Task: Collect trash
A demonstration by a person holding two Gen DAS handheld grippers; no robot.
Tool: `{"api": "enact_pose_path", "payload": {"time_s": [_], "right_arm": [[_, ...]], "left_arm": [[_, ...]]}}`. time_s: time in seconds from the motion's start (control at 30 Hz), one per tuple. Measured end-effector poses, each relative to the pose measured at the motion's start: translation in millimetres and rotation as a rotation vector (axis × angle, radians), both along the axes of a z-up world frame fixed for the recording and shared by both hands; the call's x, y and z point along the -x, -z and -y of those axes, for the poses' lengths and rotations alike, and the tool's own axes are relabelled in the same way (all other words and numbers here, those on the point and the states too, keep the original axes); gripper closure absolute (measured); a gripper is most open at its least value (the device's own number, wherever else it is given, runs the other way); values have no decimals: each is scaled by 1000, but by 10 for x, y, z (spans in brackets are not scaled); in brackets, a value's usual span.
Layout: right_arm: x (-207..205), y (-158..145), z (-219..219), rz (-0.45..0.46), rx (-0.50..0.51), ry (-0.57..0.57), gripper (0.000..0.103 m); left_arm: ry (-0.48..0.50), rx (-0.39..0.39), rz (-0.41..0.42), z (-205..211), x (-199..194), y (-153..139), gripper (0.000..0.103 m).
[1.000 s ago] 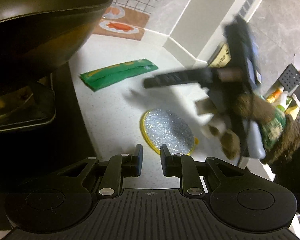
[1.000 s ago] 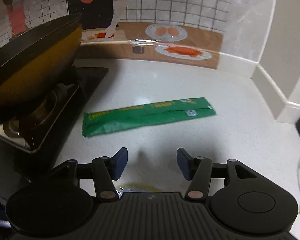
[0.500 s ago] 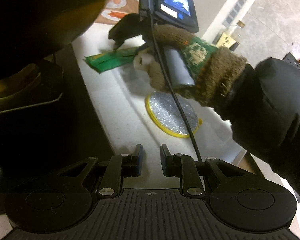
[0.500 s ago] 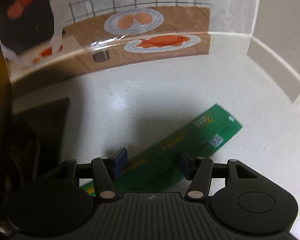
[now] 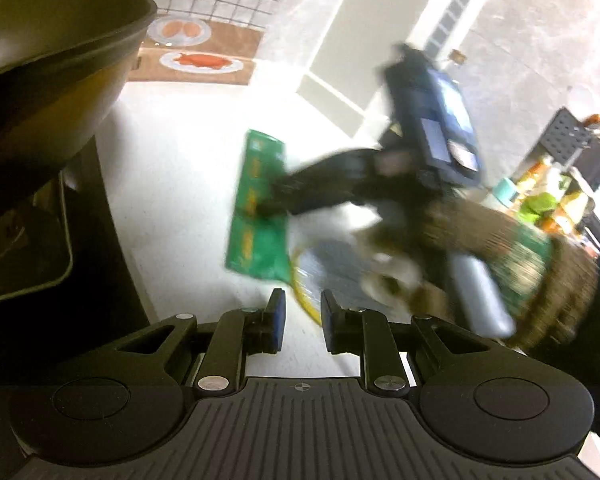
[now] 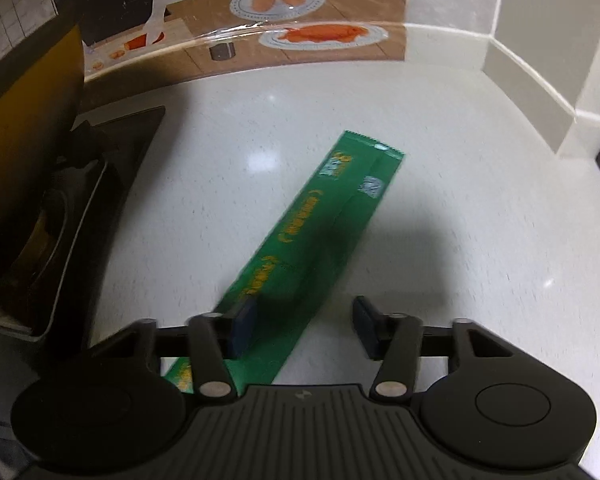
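A long green snack wrapper [image 6: 324,224] lies flat on the white counter, running diagonally away from me. My right gripper [image 6: 300,330] is open and low over its near end, with the left finger on the wrapper and the right finger on bare counter. In the left wrist view the wrapper [image 5: 256,208] has turned lengthwise, and the right gripper [image 5: 268,204] reaches onto it, blurred. My left gripper [image 5: 302,320] has its fingers close together with nothing between them, hovering near the counter's front.
A dark wok [image 5: 52,76] on a black stove [image 6: 96,184] stands to the left. A round glittery coaster with a yellow rim [image 5: 320,276] lies beside the wrapper's near end. A picture backsplash [image 6: 300,28] and a wall corner [image 6: 540,92] bound the counter.
The right gripper came down over the wrapper and dragged it, so the wrapper swung from lying across to pointing lengthwise toward the coaster. The left gripper stayed narrow and drew back slightly.
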State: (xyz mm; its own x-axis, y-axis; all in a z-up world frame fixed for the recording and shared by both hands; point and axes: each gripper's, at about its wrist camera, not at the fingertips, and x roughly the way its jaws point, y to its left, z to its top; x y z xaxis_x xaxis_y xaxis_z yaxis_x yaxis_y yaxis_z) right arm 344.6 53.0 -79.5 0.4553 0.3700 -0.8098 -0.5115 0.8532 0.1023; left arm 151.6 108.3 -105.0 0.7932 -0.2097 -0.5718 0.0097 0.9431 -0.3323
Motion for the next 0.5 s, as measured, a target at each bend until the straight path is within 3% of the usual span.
{"api": "enact_pose_path", "payload": {"time_s": [0.03,0.17,0.23,0.3,0.5], "right_arm": [[22,-22,75,-14,-22,0,77],[161,-206,464,-27,-157,22,78],[327,-311,710,13,-194,40,70],[501,-340,900,56,-189,59,60],[1067,-74,992,125,-112,-6,59]], "left_arm": [[-9,-3,2,1,-47,-11,81],[-32,-23,17,80,-307,-84,81],[-52,-61,30,120,-508,-116,81],[-82,-119,29,167,-715,-112,81],[-84,-192,2,269,-1256,-47,81]]}}
